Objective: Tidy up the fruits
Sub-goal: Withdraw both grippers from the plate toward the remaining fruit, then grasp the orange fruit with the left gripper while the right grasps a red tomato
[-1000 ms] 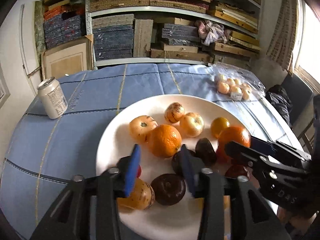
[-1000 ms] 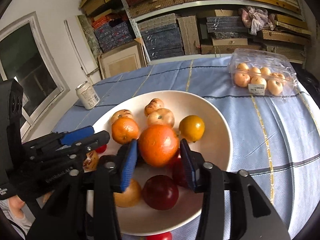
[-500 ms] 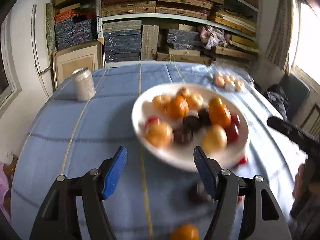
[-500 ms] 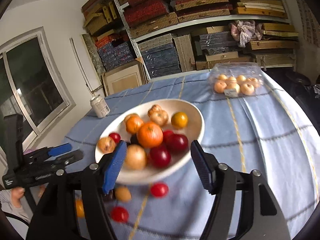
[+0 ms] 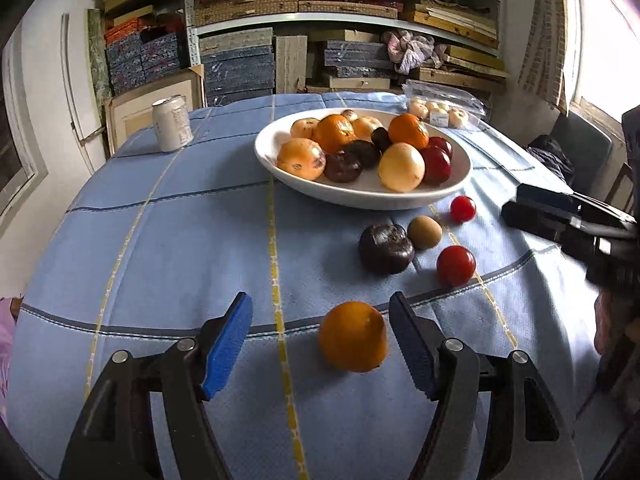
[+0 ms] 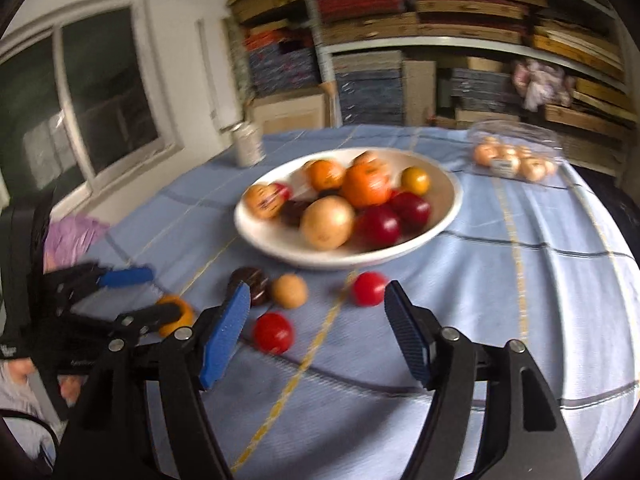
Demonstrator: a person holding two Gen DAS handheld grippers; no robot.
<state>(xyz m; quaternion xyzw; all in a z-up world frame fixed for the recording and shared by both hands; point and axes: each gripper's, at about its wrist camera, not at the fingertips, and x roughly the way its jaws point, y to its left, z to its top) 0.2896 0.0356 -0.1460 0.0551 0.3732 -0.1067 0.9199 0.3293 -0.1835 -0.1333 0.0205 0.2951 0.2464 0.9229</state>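
The white bowl (image 5: pixel 460 160) sits toward the far middle of the blue-clothed counter (image 5: pixel 160 240), heaped with oranges, pale apples, red fruit and dark fruit. Five fruits lie loose on the cloth on the near side of the bowl: a small red one (image 5: pixel 463 209) just beside its rim, a tan one (image 5: pixel 425 232) touching a dark one (image 5: pixel 385 248), a second red one (image 5: pixel 456 265), and an orange (image 5: pixel 353 336) nearest the counter's front edge.

The left gripper (image 5: pixel 320 340) has just been opening; its blue fingers (image 5: pixel 228 344) stand wide, with the orange between them but clear of both pads. The right gripper (image 6: pixel 316 332) has also just been opening, its fingers wide over bare cloth, holding nothing.

Open cloth stretches left of the bowl up to a can (image 5: pixel 172 123) by the far left edge. A clear fruit pack (image 5: pixel 444 110) sits at the far right edge.
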